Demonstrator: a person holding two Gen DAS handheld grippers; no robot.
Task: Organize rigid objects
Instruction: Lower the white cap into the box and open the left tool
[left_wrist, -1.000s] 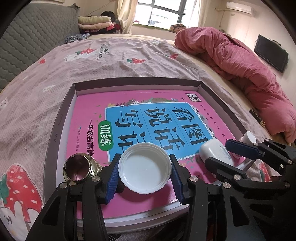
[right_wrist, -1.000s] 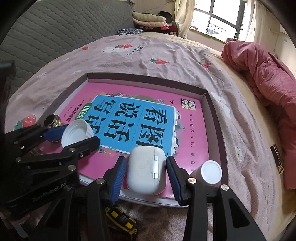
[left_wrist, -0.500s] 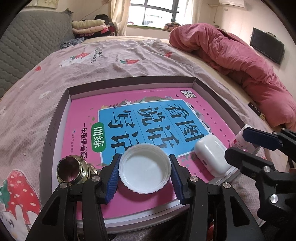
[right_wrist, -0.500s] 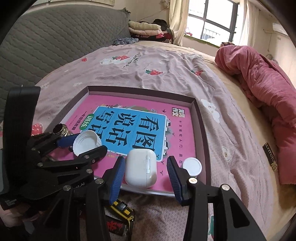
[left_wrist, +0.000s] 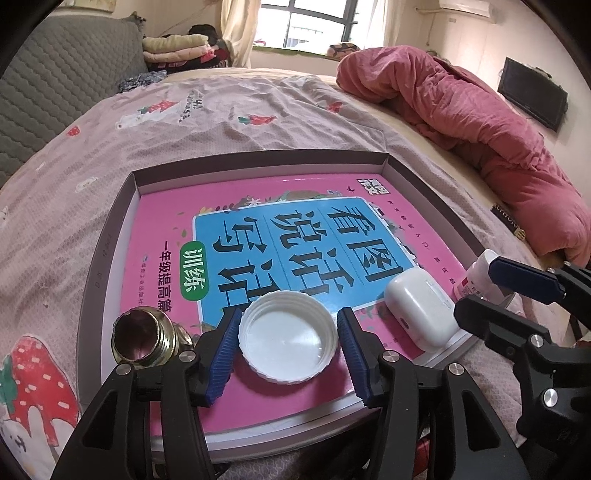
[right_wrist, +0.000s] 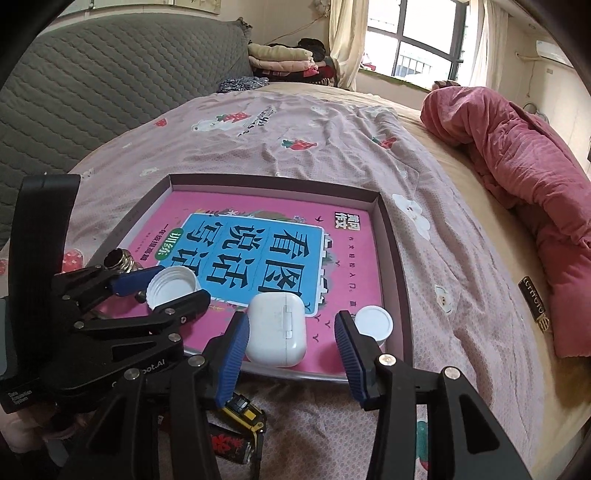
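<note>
A shallow box (left_wrist: 110, 236) (right_wrist: 397, 266) on the bed holds a pink book (left_wrist: 166, 229) (right_wrist: 354, 258). On the book lie a white screw cap (left_wrist: 288, 338) (right_wrist: 171, 286), a white earbud case (left_wrist: 421, 308) (right_wrist: 277, 334), a brass fitting (left_wrist: 142, 338) (right_wrist: 118, 260) and a small white bottle (left_wrist: 478, 275) (right_wrist: 373, 325). My left gripper (left_wrist: 288, 349) (right_wrist: 162, 293) is open, its pads either side of the cap with small gaps. My right gripper (right_wrist: 290, 354) (left_wrist: 491, 291) is open and stands back from the case.
A rumpled pink quilt (left_wrist: 480, 122) (right_wrist: 524, 155) lies along the right of the bed. A yellow-black tool (right_wrist: 243, 410) and a black-red object (right_wrist: 229, 443) lie on the sheet before the box. A grey padded headboard (right_wrist: 110, 81) stands to the left.
Both grippers have drawn back and up from the box. The right one has opened and left the earbud case on the book; the left pads have parted a little from the cap.
</note>
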